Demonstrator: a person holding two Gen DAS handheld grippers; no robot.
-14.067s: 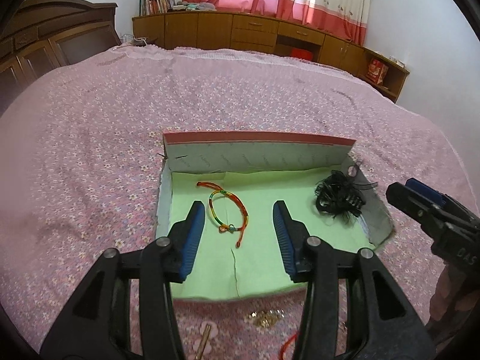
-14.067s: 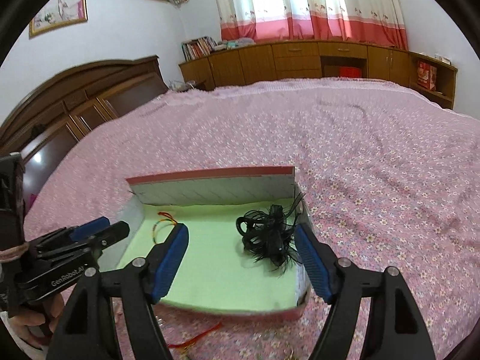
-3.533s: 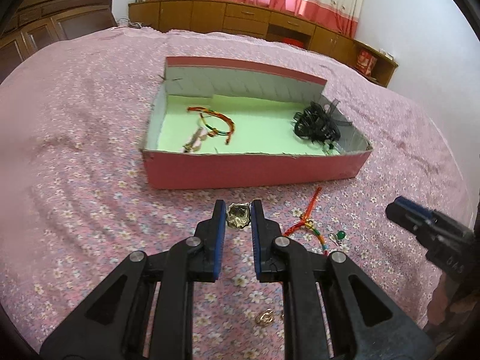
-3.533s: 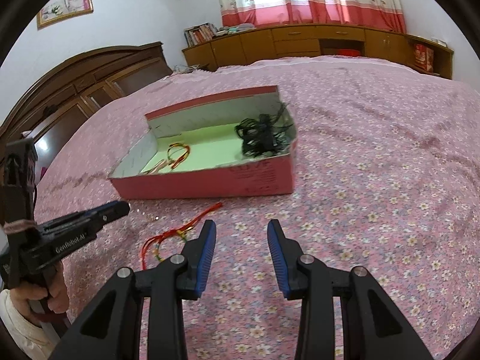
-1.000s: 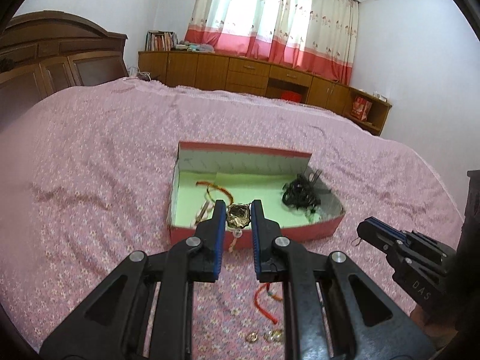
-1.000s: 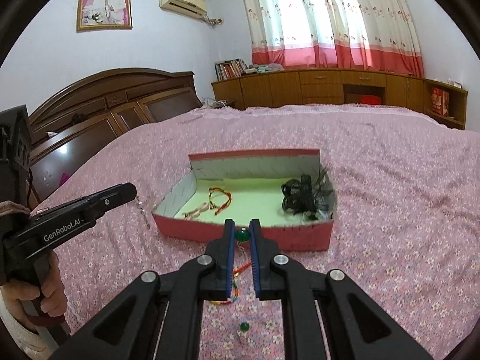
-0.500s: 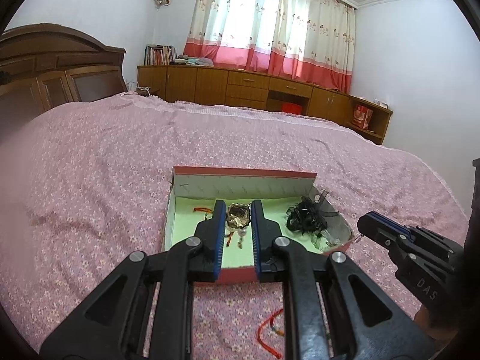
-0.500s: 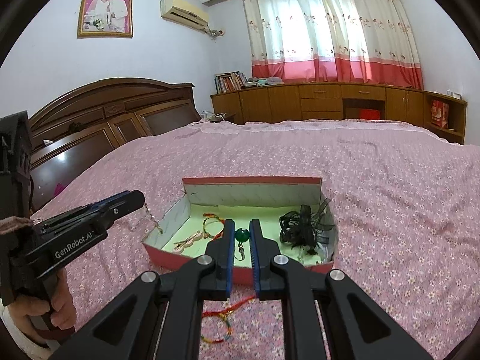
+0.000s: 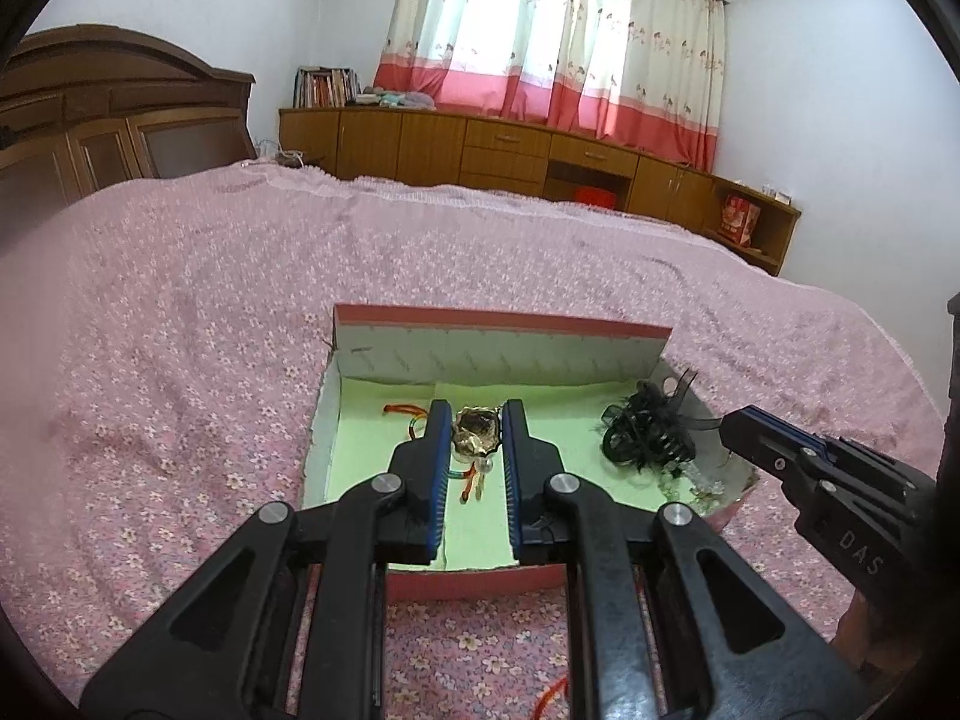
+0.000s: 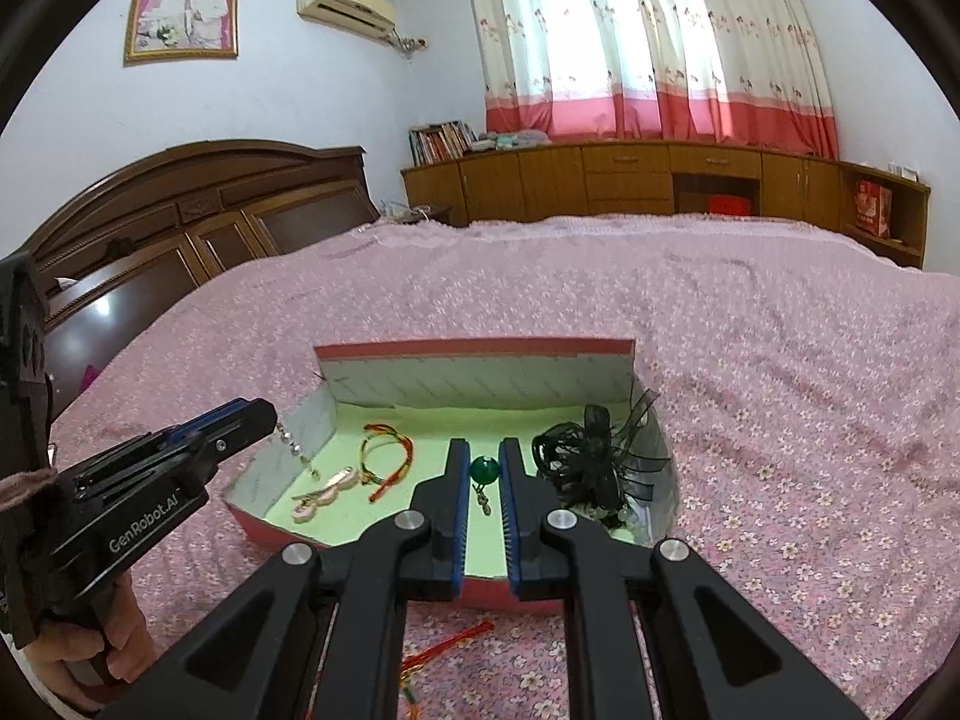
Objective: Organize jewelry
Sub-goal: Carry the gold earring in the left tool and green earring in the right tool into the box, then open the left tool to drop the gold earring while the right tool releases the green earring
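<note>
My left gripper (image 9: 477, 429) is clamped on a gold brooch (image 9: 476, 433), held over the green floor of the pink box (image 9: 468, 583) near its middle. My right gripper (image 10: 485, 468) is pinched on a green bead pendant (image 10: 484, 470) above the box's front edge. A braided bracelet (image 10: 387, 457) lies toward the box's left side, a black hair piece (image 10: 591, 459) in its right corner. The box sits on the pink bedspread (image 9: 180, 360).

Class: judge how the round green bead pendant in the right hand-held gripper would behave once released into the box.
The round green bead pendant looks smooth, so it may roll. Its small dangling charm probably hangs limp. It seems light.
</note>
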